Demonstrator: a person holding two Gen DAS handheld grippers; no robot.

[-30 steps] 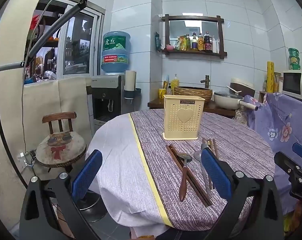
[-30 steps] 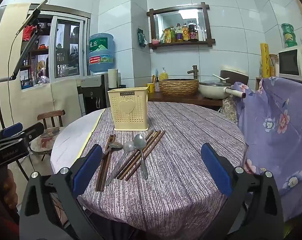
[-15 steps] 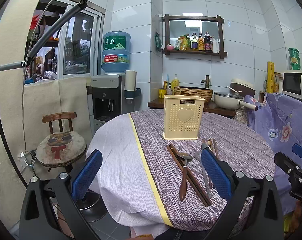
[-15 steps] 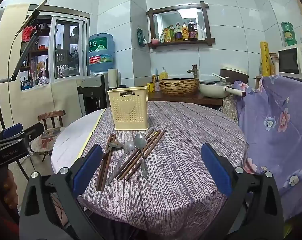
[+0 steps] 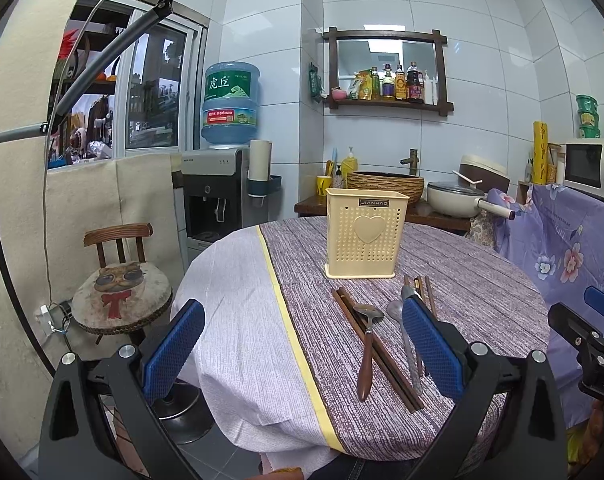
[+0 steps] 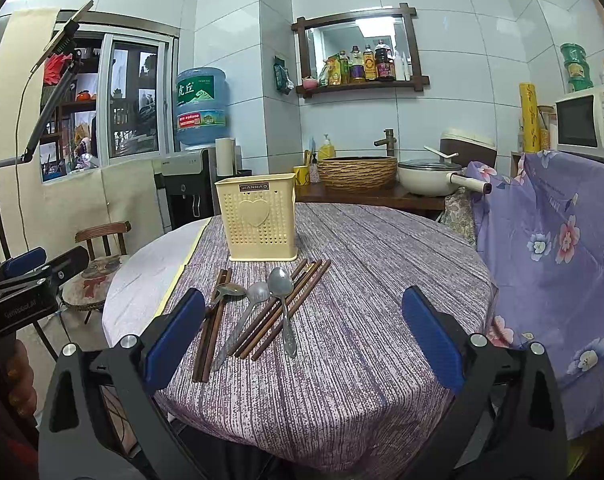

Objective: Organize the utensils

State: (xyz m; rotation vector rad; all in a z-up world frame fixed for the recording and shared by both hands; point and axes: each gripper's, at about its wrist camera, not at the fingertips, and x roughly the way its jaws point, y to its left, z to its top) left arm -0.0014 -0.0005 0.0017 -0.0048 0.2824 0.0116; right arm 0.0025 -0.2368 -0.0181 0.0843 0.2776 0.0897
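A cream perforated utensil holder (image 5: 365,239) (image 6: 258,222) stands upright on the round table. In front of it lie dark wooden chopsticks (image 5: 375,350) (image 6: 286,312), a wooden-handled spoon (image 5: 366,350) (image 6: 226,292) and two metal spoons (image 6: 282,304) (image 6: 244,316). My left gripper (image 5: 302,352) is open and empty, held short of the table's near edge. My right gripper (image 6: 302,344) is open and empty, near the table's front edge, short of the utensils. Each gripper shows at the edge of the other's view.
The table (image 6: 381,280) has a purple striped cloth and a white one (image 5: 238,300) on the left. A chair with a cat cushion (image 5: 120,292) stands left. A floral purple cover (image 6: 549,240) is right. A counter with basket sink (image 6: 357,172) and pot (image 6: 429,178) is behind.
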